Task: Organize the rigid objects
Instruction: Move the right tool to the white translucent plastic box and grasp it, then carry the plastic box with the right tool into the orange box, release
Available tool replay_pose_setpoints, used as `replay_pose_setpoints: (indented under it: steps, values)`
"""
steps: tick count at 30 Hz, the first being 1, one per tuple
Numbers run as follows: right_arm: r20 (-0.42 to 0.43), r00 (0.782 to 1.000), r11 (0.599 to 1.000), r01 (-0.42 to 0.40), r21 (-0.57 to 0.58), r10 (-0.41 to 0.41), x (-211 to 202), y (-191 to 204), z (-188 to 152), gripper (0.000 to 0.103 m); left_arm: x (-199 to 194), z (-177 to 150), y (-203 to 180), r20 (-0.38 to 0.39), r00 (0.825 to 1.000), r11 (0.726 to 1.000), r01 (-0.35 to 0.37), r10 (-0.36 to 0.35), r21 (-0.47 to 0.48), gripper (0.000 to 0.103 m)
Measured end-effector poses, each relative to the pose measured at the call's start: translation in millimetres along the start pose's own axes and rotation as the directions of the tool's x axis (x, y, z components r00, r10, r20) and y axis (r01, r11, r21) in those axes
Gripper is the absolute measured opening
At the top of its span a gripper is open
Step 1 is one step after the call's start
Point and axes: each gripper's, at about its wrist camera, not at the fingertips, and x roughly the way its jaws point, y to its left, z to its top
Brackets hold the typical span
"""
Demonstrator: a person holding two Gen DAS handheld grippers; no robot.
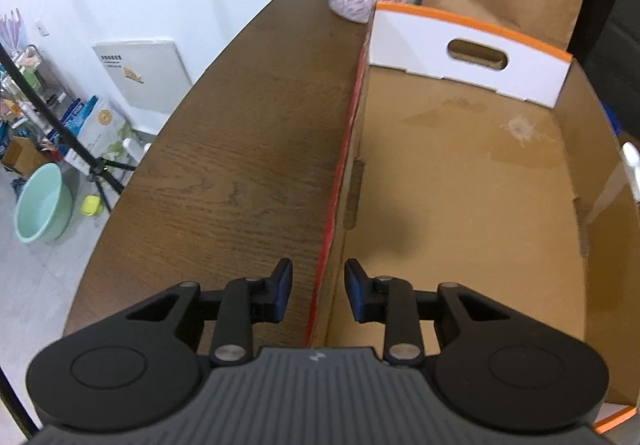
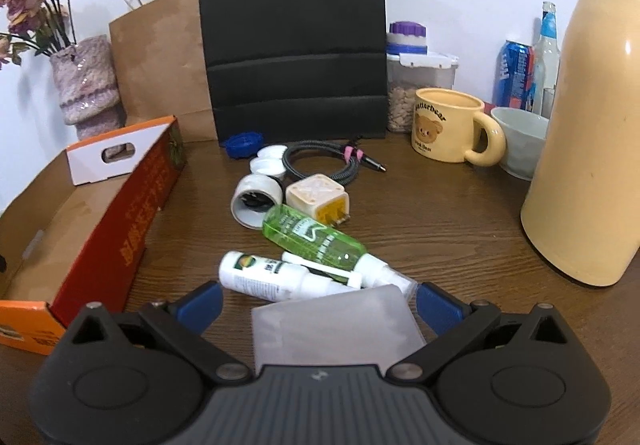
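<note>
Two grippers: your left gripper (image 1: 318, 291), jaws apart, straddles the shallow brown cardboard tray's wall (image 1: 334, 245); your right gripper (image 2: 318, 303), jaws wide, flanks a frosted translucent plastic card (image 2: 336, 329).

**Bystanders around the bench**

A black paper bag (image 2: 294, 33) is standing at the back, with a brown paper bag (image 2: 160, 61) leaning beside it. A bear mug (image 2: 448, 123) is sitting near a cream thermos (image 2: 588, 145). Dried flowers are drooping from a knitted vase (image 2: 86, 81) (purple-white). On the floor, a green basin (image 1: 40, 205) is resting.
</note>
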Motion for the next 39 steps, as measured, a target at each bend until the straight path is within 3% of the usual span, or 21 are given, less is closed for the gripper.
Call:
replay_pose_setpoints:
  steps: [8,14,16,17,18,20,33,39]
  values:
    - [-0.034,0.999,0.999,0.034,-0.033,-0.036,4,4,-8,0.103,13,-9,7,0.0,0.998,0.998,0.056,-0.056,-0.04,0.015]
    - [-0.043,0.999,0.999,0.026,-0.044,-0.028,8,1,-16,0.103,14,-11,6,0.022,0.998,0.998,0.06,-0.059,-0.013,0.014]
    - [-0.051,0.998,0.999,0.021,-0.05,-0.024,12,2,-18,0.098,14,-11,7,0.031,0.997,0.998,0.067,-0.066,-0.012,0.014]
    - [-0.054,0.998,0.998,0.023,-0.052,-0.026,13,2,-19,0.09,15,-12,7,0.031,0.997,0.998,0.067,-0.067,-0.009,0.014]
    - [-0.055,0.998,0.999,0.019,-0.05,-0.022,13,2,-19,0.087,16,-12,8,0.03,0.997,0.998,0.065,-0.064,-0.008,0.014]
    - [-0.044,0.999,0.999,0.001,-0.035,-0.003,12,0,-19,0.083,19,-12,8,0.031,0.998,0.998,0.059,-0.059,-0.006,0.014]
    - [0.083,0.997,1.0,0.012,-0.004,-0.012,-12,6,-19,0.082,22,-13,4,0.081,0.995,0.999,0.051,-0.052,0.013,0.013]
    - [0.151,0.988,0.999,-0.026,-0.037,0.031,-27,27,-13,0.082,17,-12,6,0.116,0.991,0.997,0.072,-0.071,-0.01,0.012]
